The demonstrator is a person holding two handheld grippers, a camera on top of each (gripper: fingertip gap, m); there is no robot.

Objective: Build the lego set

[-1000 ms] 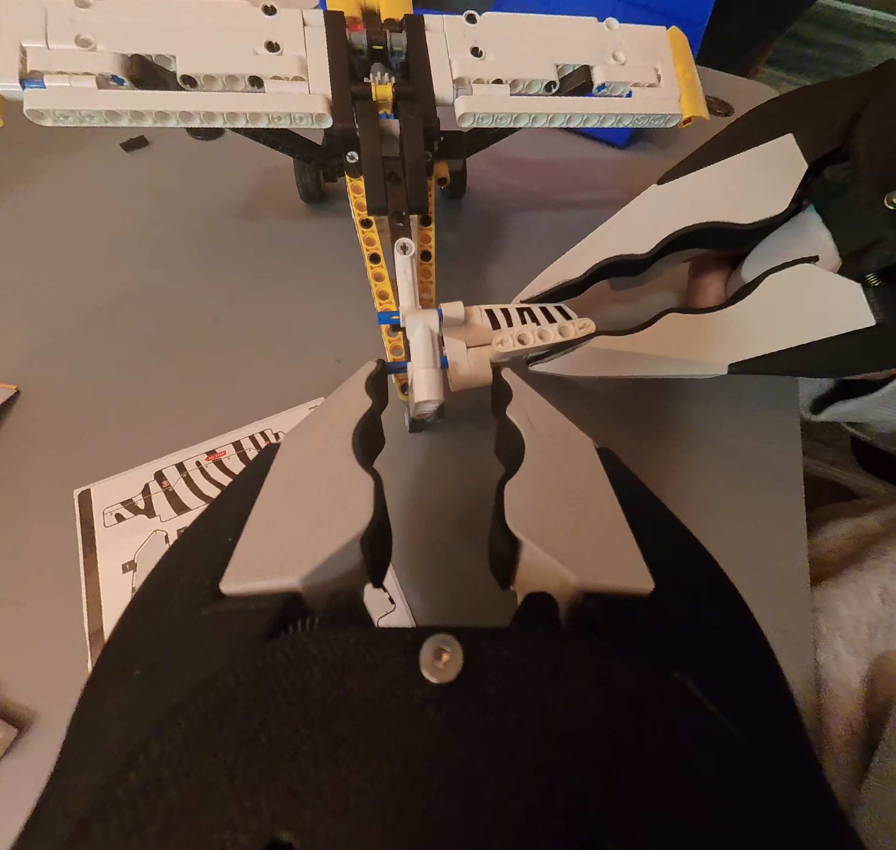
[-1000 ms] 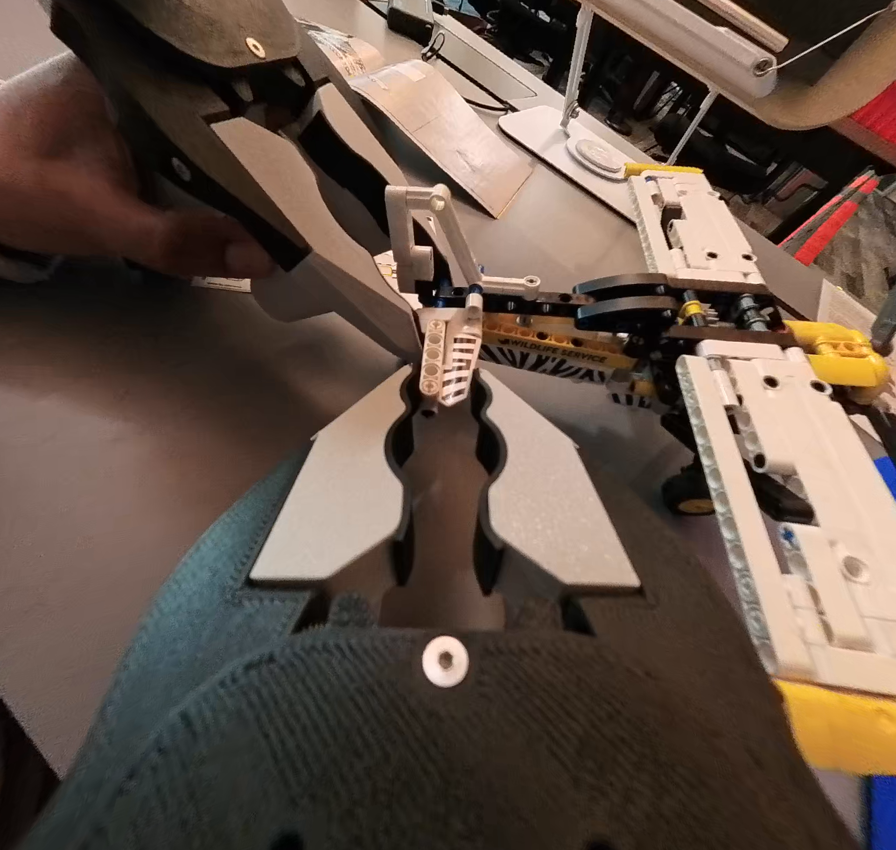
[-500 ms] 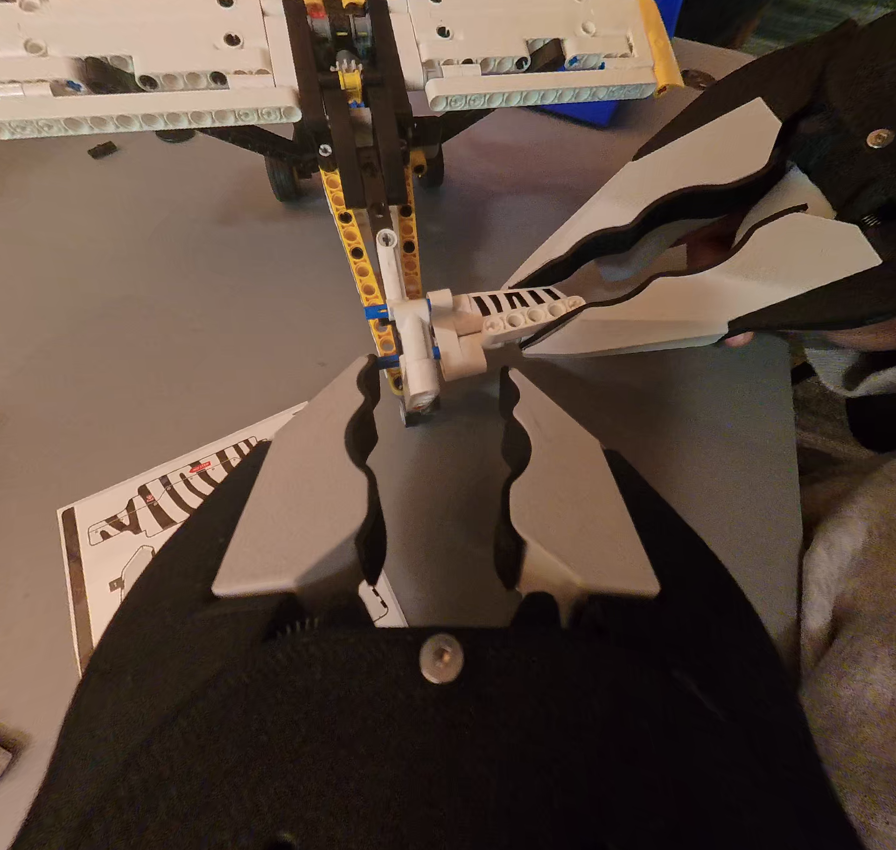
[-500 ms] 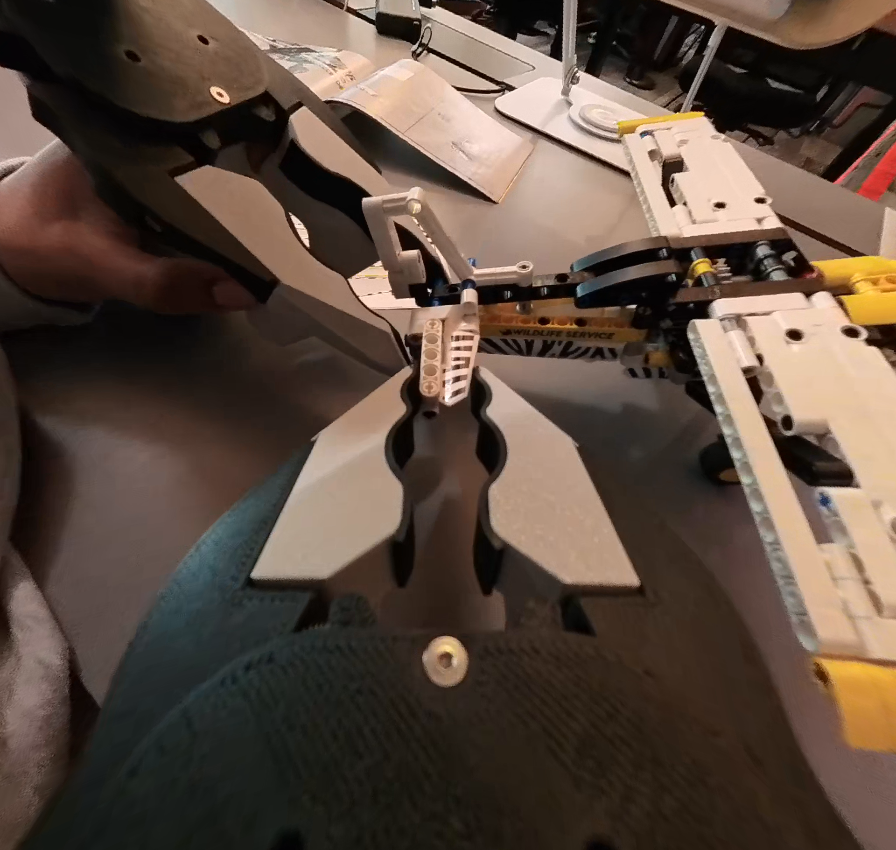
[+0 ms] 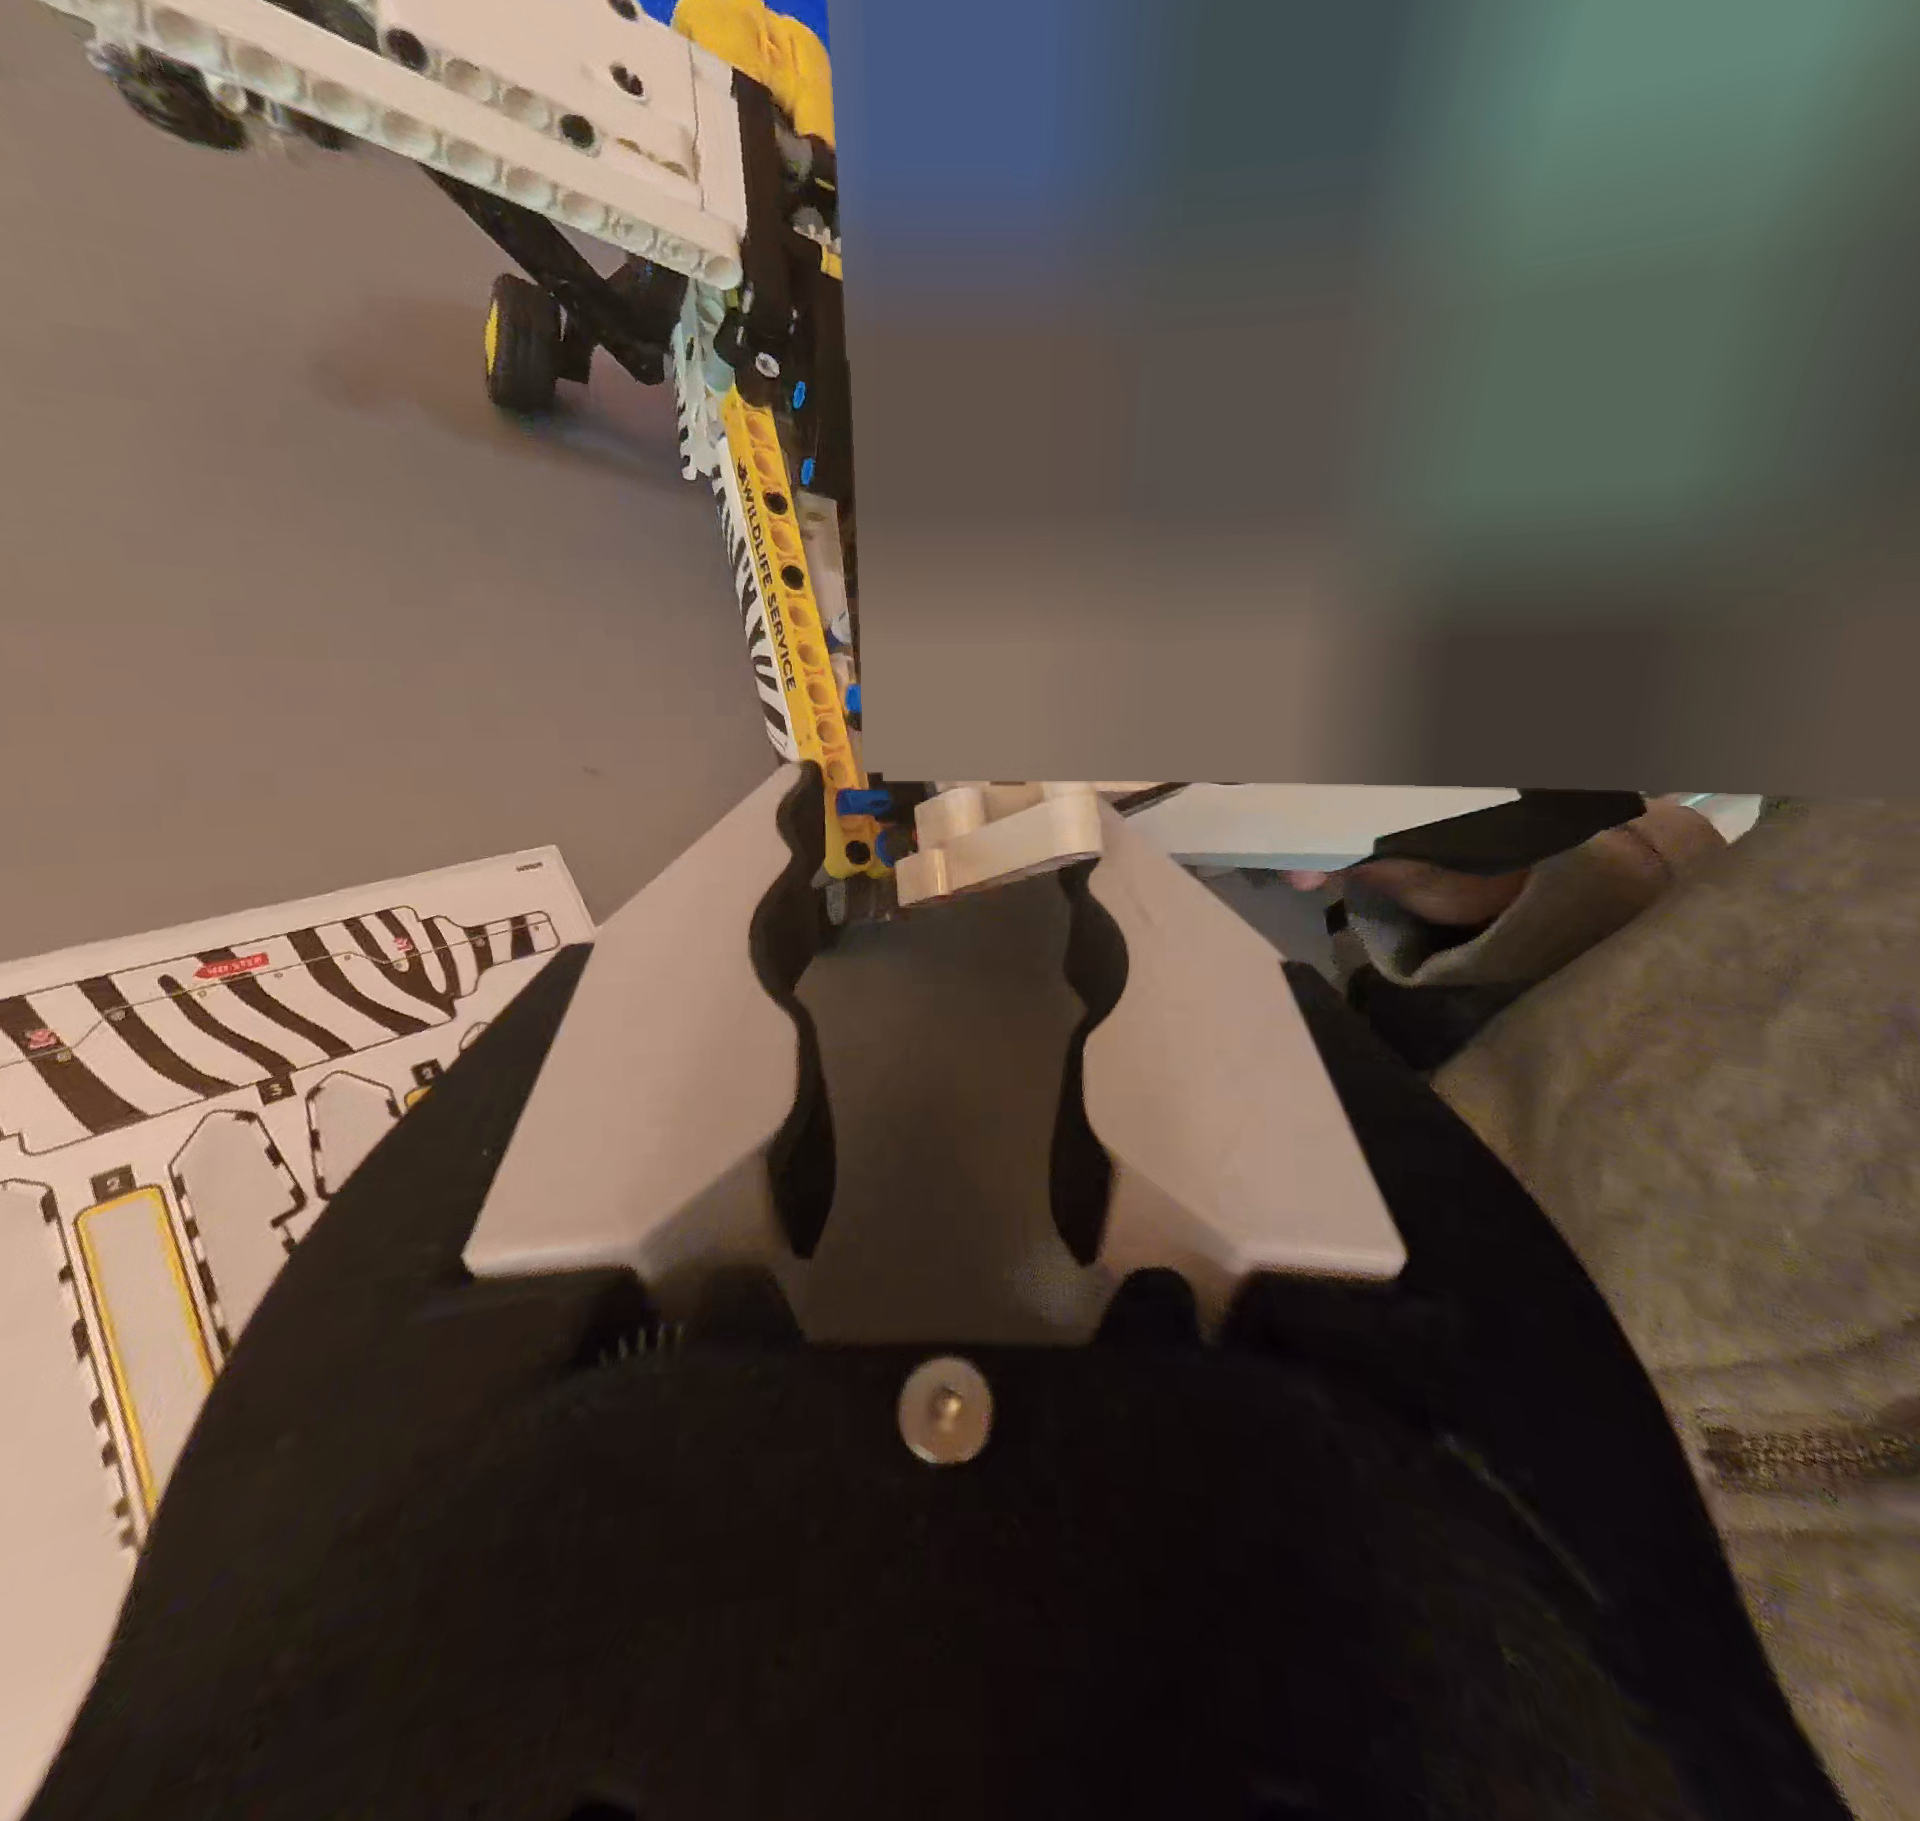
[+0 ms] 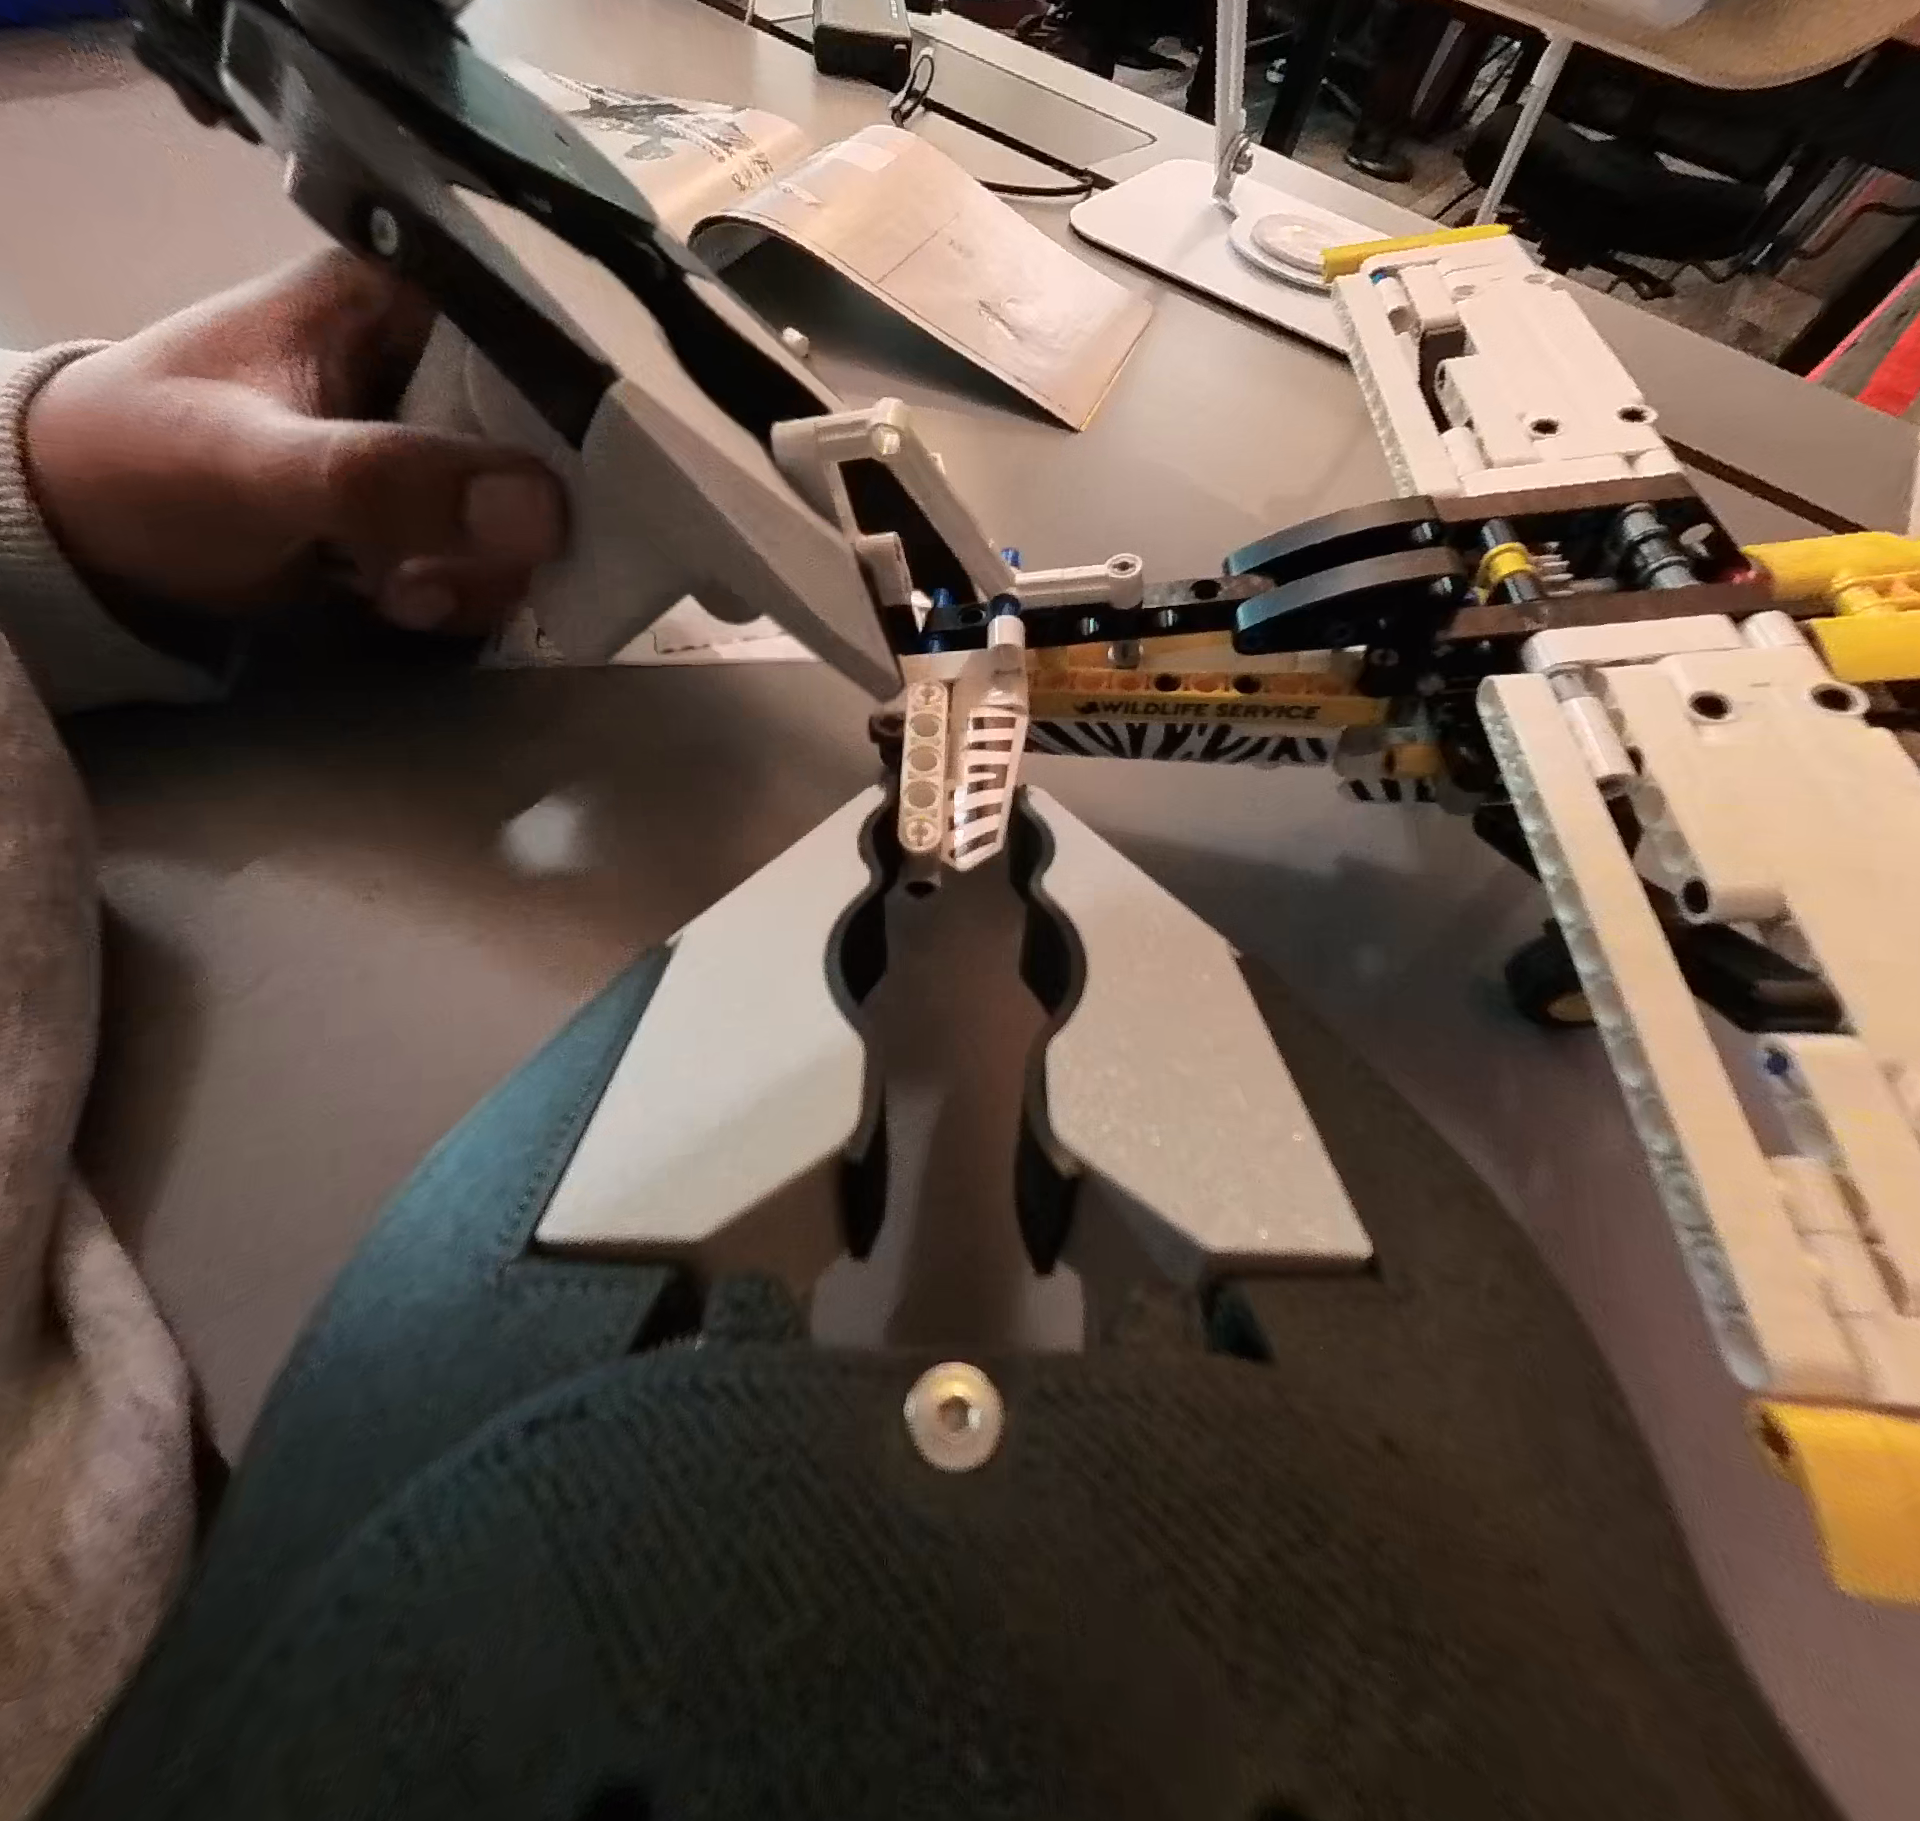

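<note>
Right tongs [image 6: 954, 836] pinched on striped white tailplane piece [image 6: 966, 769] at rear of lego plane [image 6: 1247, 701]. Left tongs [image 5: 940, 836] spread apart, tips against yellow tail boom [image 5: 795, 628] and white connector [image 5: 1003, 836]. Plane standing on grey table [image 6: 364, 836], beside sticker sheet [image 5: 260, 1023].

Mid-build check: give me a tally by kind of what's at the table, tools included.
Lego plane model: 1
Tools: 2 (left tool, right tool)
Instruction booklet: 1
Striped sticker sheet: 1
Total: 5
</note>
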